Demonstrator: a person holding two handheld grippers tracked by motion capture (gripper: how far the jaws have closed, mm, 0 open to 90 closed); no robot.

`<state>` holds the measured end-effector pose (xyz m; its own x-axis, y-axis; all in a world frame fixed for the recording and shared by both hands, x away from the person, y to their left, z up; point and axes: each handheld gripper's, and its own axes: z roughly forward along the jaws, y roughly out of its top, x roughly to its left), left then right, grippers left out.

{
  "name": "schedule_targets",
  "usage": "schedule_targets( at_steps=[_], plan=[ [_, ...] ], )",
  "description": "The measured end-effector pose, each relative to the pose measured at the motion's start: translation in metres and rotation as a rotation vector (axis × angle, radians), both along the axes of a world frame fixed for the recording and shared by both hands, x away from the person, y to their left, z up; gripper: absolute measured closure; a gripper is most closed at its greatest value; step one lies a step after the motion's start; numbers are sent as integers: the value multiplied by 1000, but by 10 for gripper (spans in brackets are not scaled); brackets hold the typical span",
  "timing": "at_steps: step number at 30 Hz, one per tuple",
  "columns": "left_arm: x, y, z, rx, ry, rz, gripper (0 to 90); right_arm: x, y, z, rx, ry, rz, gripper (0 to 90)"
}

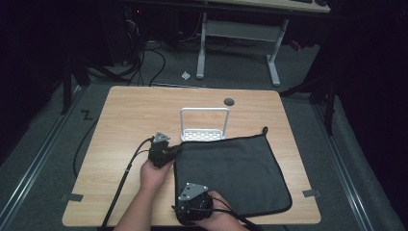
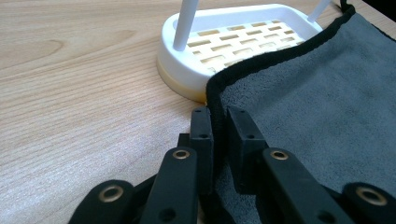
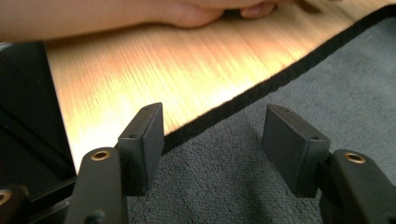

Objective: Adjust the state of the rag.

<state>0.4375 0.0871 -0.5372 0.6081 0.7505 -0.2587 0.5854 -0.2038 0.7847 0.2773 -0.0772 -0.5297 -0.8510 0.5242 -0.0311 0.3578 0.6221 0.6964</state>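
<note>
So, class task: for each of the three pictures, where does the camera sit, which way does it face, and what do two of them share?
High view: above the table, looking forward and down; forearms, left hand-held gripper, right hand-held gripper.
Left gripper view: rides the left hand-held gripper, faces the white rack; jaws clamp the grey cloth corner.
Right gripper view: faces the cloth edge; open jaws, a hand beyond.
Shared: both gripper views show the cloth's black hem.

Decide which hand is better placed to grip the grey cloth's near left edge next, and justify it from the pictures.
Right. The right tongs stand open over the cloth's near left hem, while the left tongs are shut on its far left corner.
</note>
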Motion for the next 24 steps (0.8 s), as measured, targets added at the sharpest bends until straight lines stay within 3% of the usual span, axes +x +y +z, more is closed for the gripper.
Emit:
schedule_targets(
  at_steps=[5,12,18,24],
  plan=[
    [0,0,0,1,4,-1,806,1,-2,-1,5,13,1,420],
    [1,1,-1,-6,17,0,804,3,-8,0,13,14,-17,571],
    [2,1,-1,-8,24,-1,805,-1,-9,2,-21,-46,2,780],
    [0,2,0,-21,10,-3,826,-3,-13,8,-8,-76,19,826]
  ],
)
